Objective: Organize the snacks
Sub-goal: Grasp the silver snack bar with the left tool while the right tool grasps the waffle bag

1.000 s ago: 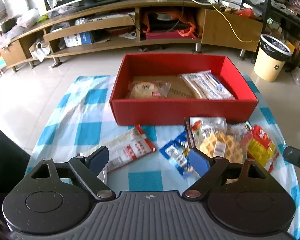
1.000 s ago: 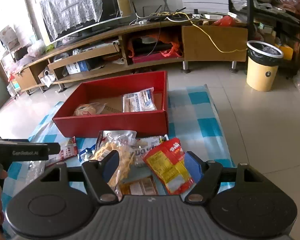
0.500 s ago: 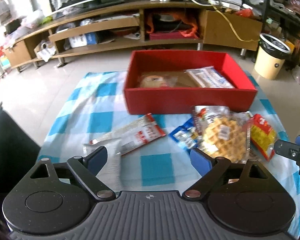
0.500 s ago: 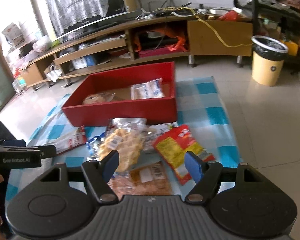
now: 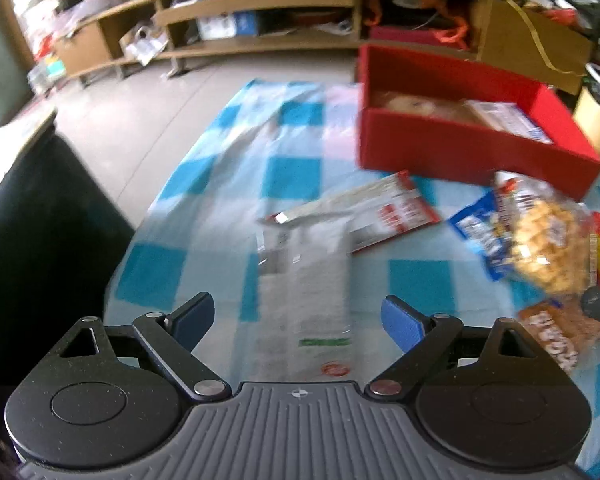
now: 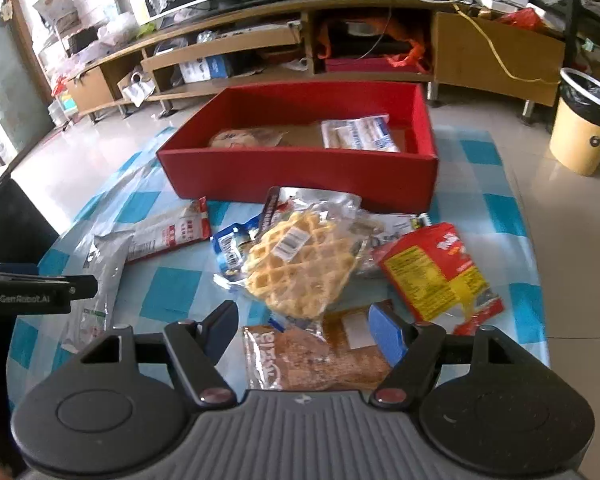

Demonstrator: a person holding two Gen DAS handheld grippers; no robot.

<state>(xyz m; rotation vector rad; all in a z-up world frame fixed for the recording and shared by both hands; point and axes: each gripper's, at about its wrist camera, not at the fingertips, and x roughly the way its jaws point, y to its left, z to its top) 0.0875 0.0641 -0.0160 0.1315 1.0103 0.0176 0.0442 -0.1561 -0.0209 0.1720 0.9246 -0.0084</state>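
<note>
A red box point(image 6: 300, 178) on the blue-checked cloth point(image 6: 172, 292) holds a bun point(image 6: 244, 138) and a white-blue packet point(image 6: 358, 134). Loose snacks lie in front: a waffle pack point(image 6: 300, 264), a red-yellow bag point(image 6: 440, 276), a brown pack point(image 6: 316, 356), a blue packet point(image 6: 230, 248), a red-white packet point(image 5: 364, 212) and a clear white bag point(image 5: 304, 292). My left gripper point(image 5: 298, 320) is open, its jaws either side of the white bag. My right gripper point(image 6: 302, 326) is open above the brown pack.
A long wooden TV stand point(image 6: 260, 44) runs along the back. A yellow bin point(image 6: 584, 128) stands on the floor at right. A dark chair or sofa edge point(image 5: 32, 220) is left of the table. The left gripper also shows in the right wrist view point(image 6: 32, 292).
Both grippers have pulled back from the box. The left one swung left and now frames the white bag. The right one now has the brown pack between its jaws.
</note>
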